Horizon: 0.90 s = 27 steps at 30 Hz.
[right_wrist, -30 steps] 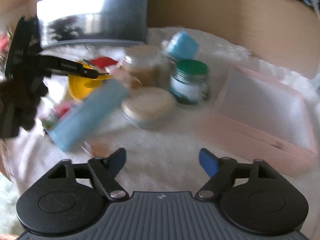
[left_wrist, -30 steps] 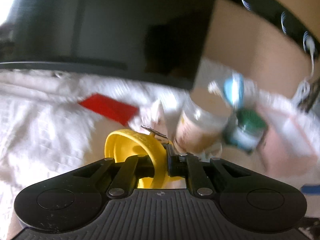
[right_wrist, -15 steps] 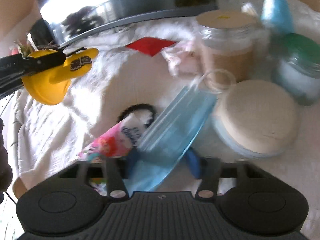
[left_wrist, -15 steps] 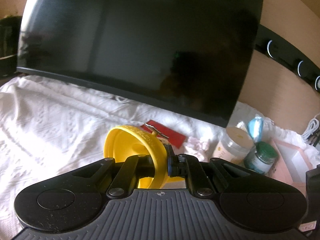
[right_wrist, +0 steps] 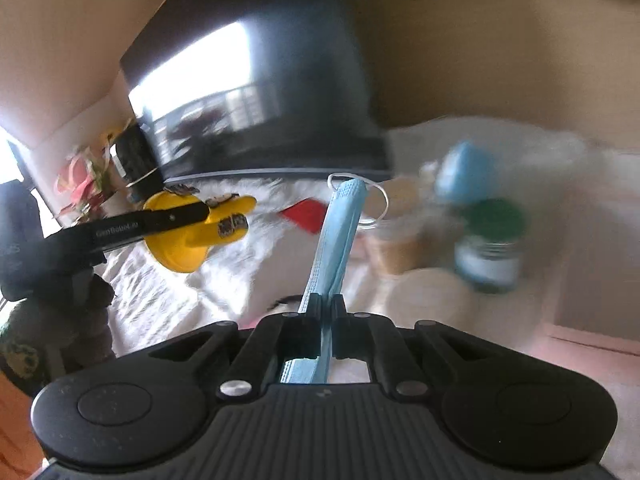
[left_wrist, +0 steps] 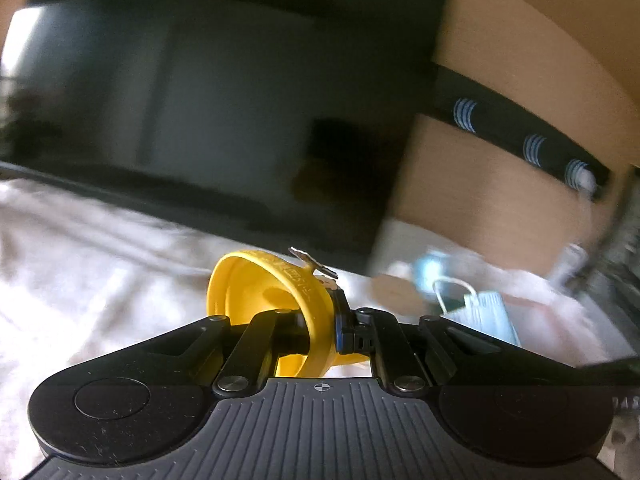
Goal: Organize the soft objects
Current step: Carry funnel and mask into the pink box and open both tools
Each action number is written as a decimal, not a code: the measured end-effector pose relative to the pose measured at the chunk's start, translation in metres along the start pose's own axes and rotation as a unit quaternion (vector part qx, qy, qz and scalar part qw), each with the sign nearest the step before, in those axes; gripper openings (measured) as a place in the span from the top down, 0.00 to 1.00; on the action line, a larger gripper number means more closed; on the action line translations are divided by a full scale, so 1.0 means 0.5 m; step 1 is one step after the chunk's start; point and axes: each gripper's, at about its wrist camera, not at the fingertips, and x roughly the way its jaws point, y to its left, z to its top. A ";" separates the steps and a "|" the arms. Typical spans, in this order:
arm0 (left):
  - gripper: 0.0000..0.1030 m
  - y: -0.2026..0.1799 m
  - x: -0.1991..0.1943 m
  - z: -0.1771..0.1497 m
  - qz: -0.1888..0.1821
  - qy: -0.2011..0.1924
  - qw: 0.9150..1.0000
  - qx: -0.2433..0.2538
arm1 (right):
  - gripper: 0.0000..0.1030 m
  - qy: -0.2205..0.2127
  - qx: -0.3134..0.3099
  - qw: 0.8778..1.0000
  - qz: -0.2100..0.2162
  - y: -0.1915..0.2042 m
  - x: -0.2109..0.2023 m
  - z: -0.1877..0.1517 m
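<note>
My left gripper (left_wrist: 322, 328) is shut on the rim of a yellow soft cup-shaped item (left_wrist: 276, 292) and holds it above the white cloth; it also shows in the right wrist view (right_wrist: 192, 232) at the left. My right gripper (right_wrist: 328, 312) is shut on a light blue face mask (right_wrist: 338, 236) that stands up between the fingers, its white ear loop at the top. The mask also shows at the right of the left wrist view (left_wrist: 490, 314).
A large dark monitor (left_wrist: 224, 112) stands behind on the white fluffy cloth (left_wrist: 80, 276). A green-lidded jar (right_wrist: 490, 244), a tan jar (right_wrist: 396, 248), a blue item (right_wrist: 464, 172), a red packet (right_wrist: 304, 214) and a pink box (right_wrist: 592, 328) lie on the cloth.
My right gripper has closed on the blue mask and lifted it off the cloth. My left gripper still holds the yellow item and has swung its view.
</note>
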 end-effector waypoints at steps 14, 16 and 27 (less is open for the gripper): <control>0.89 -0.379 0.171 -0.088 -0.264 0.137 0.952 0.066 | 0.96 -0.079 0.106 0.968 -0.213 -0.171 -0.327 -0.150; 0.89 -0.422 0.202 -0.077 -0.278 0.132 0.949 0.074 | 0.96 -0.081 0.122 0.962 -0.230 -0.187 -0.339 -0.161; 0.81 -0.553 0.434 -0.057 -0.140 0.138 0.977 0.077 | 0.96 -0.088 0.150 0.947 -0.270 -0.221 -0.373 -0.197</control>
